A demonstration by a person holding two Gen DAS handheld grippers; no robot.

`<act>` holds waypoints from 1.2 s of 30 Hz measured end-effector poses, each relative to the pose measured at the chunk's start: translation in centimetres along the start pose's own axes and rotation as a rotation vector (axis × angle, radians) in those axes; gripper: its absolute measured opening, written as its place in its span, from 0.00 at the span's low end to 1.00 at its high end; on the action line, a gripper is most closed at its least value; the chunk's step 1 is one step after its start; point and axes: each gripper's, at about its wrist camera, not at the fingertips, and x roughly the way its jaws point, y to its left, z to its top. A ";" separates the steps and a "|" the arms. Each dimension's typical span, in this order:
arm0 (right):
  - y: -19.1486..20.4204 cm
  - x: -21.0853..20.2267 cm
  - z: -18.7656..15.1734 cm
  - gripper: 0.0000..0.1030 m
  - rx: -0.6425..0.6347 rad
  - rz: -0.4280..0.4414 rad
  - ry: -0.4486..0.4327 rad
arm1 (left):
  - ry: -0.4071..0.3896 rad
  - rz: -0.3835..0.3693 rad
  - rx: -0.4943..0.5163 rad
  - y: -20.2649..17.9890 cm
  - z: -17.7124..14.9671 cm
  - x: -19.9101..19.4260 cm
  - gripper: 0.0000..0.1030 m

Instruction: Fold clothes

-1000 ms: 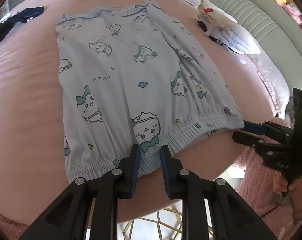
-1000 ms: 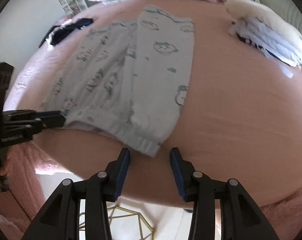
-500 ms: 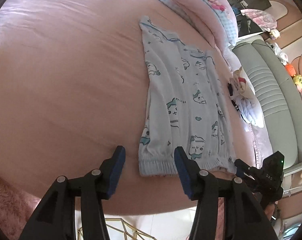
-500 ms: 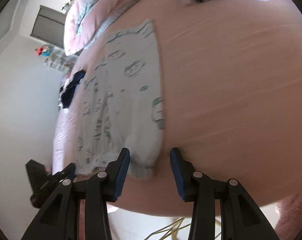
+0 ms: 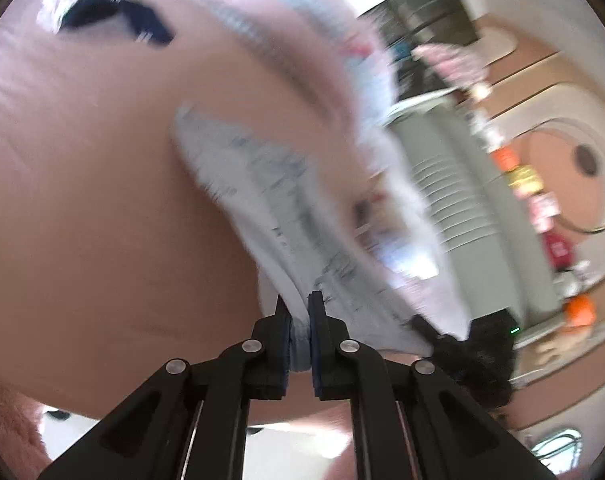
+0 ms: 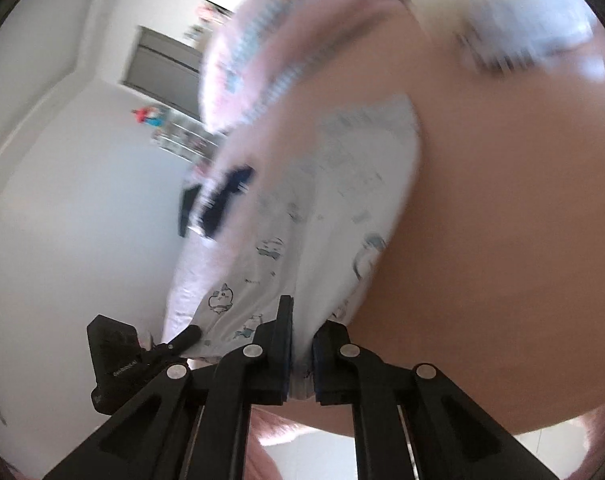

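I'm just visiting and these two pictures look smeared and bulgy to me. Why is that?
Left wrist view: the printed garment and room are streaked by motion blur, while the left tool stays sharp, since the camera rides on it. Right wrist view: same smear; right tool crisp. Both views bulge from the fisheye lens, with dark corners.

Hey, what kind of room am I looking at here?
Most likely a bedroom. The pale blue cartoon-print garment lies on a wide bed with a pink sheet, a pink patterned duvet is bunched at its far end, and a grey-green ribbed padded bench stands alongside.
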 end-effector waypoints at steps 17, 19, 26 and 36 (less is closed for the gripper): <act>3.2 -1.8 7.9 0.06 -0.040 -0.174 0.032 | -0.020 -0.016 0.014 -2.8 13.8 3.4 0.06; 7.3 -3.5 13.7 0.06 -0.114 -0.134 -0.067 | -0.135 -0.063 0.127 -8.2 18.3 0.3 0.06; 22.7 -14.4 21.0 0.06 -0.394 0.029 -0.387 | -0.286 -0.045 0.297 -15.3 18.5 -5.1 0.07; 8.0 -7.1 7.1 0.07 -0.153 -0.172 -0.203 | -0.101 0.189 0.129 -3.3 5.7 3.1 0.07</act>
